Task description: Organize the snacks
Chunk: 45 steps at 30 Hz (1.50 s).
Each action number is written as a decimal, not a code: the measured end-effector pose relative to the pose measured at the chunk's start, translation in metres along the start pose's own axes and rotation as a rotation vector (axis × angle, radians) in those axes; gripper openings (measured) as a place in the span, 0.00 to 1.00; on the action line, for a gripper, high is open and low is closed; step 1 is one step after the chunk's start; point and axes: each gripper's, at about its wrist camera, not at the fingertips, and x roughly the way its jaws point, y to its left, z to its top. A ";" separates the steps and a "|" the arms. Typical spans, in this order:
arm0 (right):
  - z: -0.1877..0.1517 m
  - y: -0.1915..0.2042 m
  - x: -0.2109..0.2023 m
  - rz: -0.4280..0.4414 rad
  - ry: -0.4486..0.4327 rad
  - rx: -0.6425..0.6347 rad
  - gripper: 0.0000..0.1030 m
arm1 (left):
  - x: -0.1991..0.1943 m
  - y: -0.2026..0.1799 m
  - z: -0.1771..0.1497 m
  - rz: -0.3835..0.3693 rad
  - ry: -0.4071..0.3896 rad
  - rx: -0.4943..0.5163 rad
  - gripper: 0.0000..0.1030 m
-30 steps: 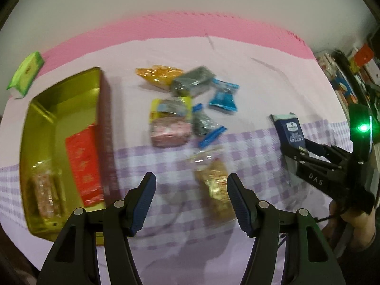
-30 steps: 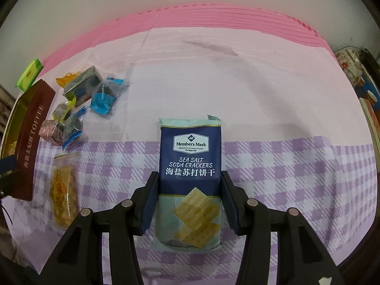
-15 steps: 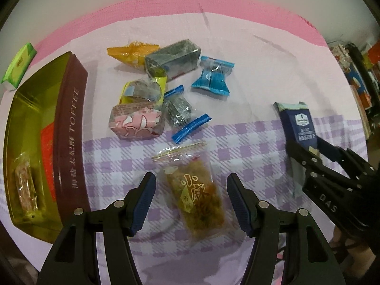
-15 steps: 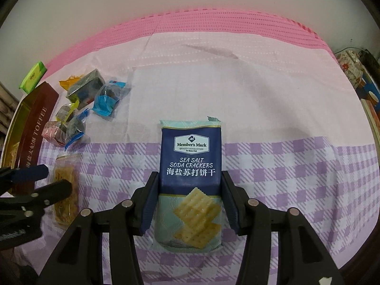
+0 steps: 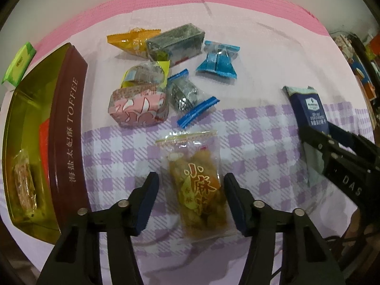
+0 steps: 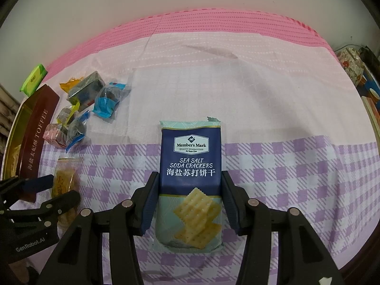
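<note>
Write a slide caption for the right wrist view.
Right gripper clamps a soda cracker packet on the checked cloth.

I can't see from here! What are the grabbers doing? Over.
Left gripper closing around clear fried-snack bag, right pad touching. Right gripper clamped on cracker pack. Toffee tin alongside, nothing blocking.

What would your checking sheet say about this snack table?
Surface: cloth, pink with purple checks, lying flat.
Job's things: toffee tin with some snacks inside; wrapped sweets piled beside it; snack bag; cracker pack.
Clutter: green packet behind the tin.
Grippers: left gripper open around snack bag, jaws just been closing; right gripper shut on cracker pack.
Cables: maybe a thin cord, unclear.
Surroundings: white wall; cluttered shelf.
</note>
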 end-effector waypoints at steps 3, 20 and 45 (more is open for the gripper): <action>0.000 0.000 0.000 0.000 0.000 0.000 0.47 | -0.002 -0.001 -0.005 0.004 -0.008 0.015 0.43; 0.000 -0.001 0.001 -0.007 -0.001 -0.006 0.47 | -0.030 0.008 -0.016 -0.019 -0.048 0.023 0.38; -0.003 0.006 0.004 -0.054 -0.003 -0.026 0.47 | -0.085 0.168 -0.001 0.211 -0.155 -0.216 0.38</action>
